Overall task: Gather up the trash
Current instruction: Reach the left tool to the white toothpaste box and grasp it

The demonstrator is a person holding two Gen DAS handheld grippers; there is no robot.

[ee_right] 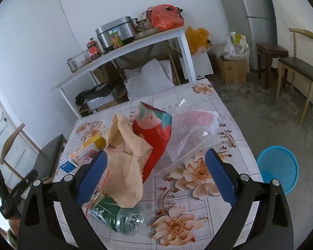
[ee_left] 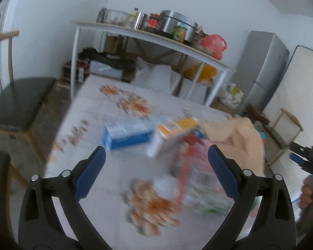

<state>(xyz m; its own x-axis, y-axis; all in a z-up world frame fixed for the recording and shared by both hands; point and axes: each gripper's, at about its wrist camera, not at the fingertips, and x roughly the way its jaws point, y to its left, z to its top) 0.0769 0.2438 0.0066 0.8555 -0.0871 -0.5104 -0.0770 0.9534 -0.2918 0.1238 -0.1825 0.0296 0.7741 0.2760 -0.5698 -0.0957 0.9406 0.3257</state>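
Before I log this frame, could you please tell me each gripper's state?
Left gripper: open, holding nothing.
Right gripper: open, holding nothing.

tablecloth (ee_right: pixel 198 108): smooth, glossy, flower print | bottle (ee_right: pixel 123 218): clear plastic | bag (ee_right: pixel 127 162): crumpled matt tan paper | pot (ee_right: pixel 116 32): brushed metal | basket (ee_right: pixel 278 167): blue plastic

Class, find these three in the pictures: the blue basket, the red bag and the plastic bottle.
Blue basket (ee_right: pixel 278 167): right wrist view, on its inner mesh wall.
Red bag (ee_right: pixel 156 135): right wrist view, on its red front face.
Plastic bottle (ee_right: pixel 128 220): right wrist view, on its clear base end.
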